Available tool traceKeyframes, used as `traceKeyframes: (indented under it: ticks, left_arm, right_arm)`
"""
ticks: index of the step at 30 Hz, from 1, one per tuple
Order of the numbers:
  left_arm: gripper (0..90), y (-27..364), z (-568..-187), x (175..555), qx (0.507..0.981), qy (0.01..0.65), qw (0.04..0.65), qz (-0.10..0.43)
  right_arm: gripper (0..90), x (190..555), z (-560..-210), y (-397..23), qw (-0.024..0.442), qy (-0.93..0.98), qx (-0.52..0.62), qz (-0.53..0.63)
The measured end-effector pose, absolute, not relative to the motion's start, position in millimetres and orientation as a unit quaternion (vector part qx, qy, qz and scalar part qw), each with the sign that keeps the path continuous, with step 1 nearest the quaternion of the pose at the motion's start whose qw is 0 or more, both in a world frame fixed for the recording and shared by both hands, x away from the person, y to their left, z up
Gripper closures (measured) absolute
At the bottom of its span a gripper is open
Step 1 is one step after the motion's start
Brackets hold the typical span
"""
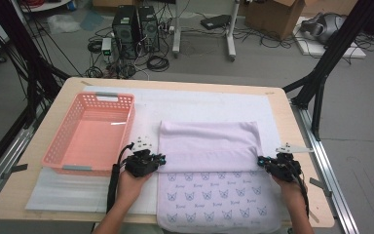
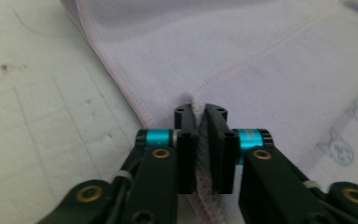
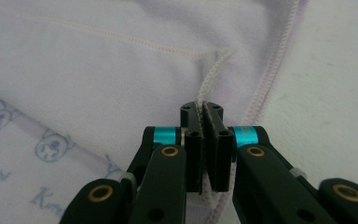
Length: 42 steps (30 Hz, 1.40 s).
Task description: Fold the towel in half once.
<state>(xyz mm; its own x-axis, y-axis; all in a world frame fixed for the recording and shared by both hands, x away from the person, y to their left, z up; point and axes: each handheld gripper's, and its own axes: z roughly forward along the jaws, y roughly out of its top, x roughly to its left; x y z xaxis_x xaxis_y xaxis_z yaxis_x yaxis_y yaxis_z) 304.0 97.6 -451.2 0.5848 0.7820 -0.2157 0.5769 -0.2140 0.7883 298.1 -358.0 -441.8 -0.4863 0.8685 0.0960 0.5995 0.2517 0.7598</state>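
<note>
Towel (image 1: 209, 146), pale lilac with a cat print, is pinched at both ends of its folded-over edge: left gripper (image 1: 161, 159) and right gripper (image 1: 261, 160) each clamp the hem on a white mat (image 1: 199, 102), beside a pink basket (image 1: 58, 146).

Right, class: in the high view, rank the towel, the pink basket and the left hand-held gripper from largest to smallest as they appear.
1. Towel, the largest.
2. Pink basket, clearly smaller.
3. Left hand-held gripper, by far the smallest, clamped on the towel's folded edge.
</note>
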Motion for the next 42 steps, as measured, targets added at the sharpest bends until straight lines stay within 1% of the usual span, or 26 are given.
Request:
traceKeyframes:
  ticks: [5, 8, 13, 19, 26, 33, 36, 37, 38, 39, 40, 41, 42]
  left_arm:
    - [84.9, 97.0, -446.9, 282.7, 0.766, 0.426, 0.469, 0.11]
    - [85.0, 97.3, -442.3, 266.7, 0.761, 0.413, 0.489, 0.106]
    - [85.0, 99.4, -438.4, 241.7, 0.762, 0.392, 0.506, 0.101]
    - [85.0, 100.6, -442.9, 228.6, 0.759, 0.381, 0.52, 0.088]
    - [84.9, 98.4, -444.1, 215.9, 0.762, 0.369, 0.528, 0.074]
    - [84.9, 101.8, -439.3, 191.8, 0.772, 0.349, 0.526, 0.075]
    - [84.8, 105.0, -440.8, 184.3, 0.774, 0.347, 0.524, 0.071]
    - [84.4, 105.8, -441.7, 182.8, 0.776, 0.345, 0.522, 0.074]
    - [83.2, 106.0, -442.7, 182.1, 0.775, 0.345, 0.523, 0.076]
    - [78.7, 106.3, -443.5, 183.6, 0.775, 0.344, 0.525, 0.077]
    - [66.9, 106.1, -443.5, 187.0, 0.772, 0.347, 0.526, 0.083]
    - [57.3, 106.9, -442.6, 190.3, 0.77, 0.348, 0.527, 0.091]
    - [52.4, 108.2, -441.1, 194.1, 0.766, 0.35, 0.53, 0.097]
  right_arm:
    - [87.4, 279.6, -436.1, -363.0, 0.185, 0.765, 0.476, 0.392]
    - [87.4, 264.8, -433.7, -367.6, 0.183, 0.761, 0.474, 0.402]
    - [87.4, 241.8, -433.4, -370.0, 0.186, 0.759, 0.461, 0.42]
    - [87.3, 227.6, -436.0, -381.1, 0.192, 0.743, 0.472, 0.433]
    - [87.3, 220.2, -442.8, -389.4, 0.167, 0.748, 0.471, 0.437]
    - [87.0, 204.4, -437.1, -389.0, 0.159, 0.755, 0.462, 0.437]
    - [86.2, 198.7, -437.3, -388.5, 0.15, 0.764, 0.459, 0.427]
    - [84.7, 197.2, -436.9, -387.9, 0.146, 0.766, 0.462, 0.424]
    - [80.4, 196.9, -436.0, -387.9, 0.148, 0.768, 0.458, 0.421]
    - [74.7, 196.6, -433.9, -387.6, 0.147, 0.765, 0.462, 0.424]
    - [67.8, 196.9, -431.4, -387.6, 0.154, 0.759, 0.465, 0.43]
    - [64.0, 197.8, -428.1, -387.6, 0.165, 0.748, 0.47, 0.439]
    - [61.2, 198.6, -425.9, -387.6, 0.171, 0.74, 0.473, 0.446]
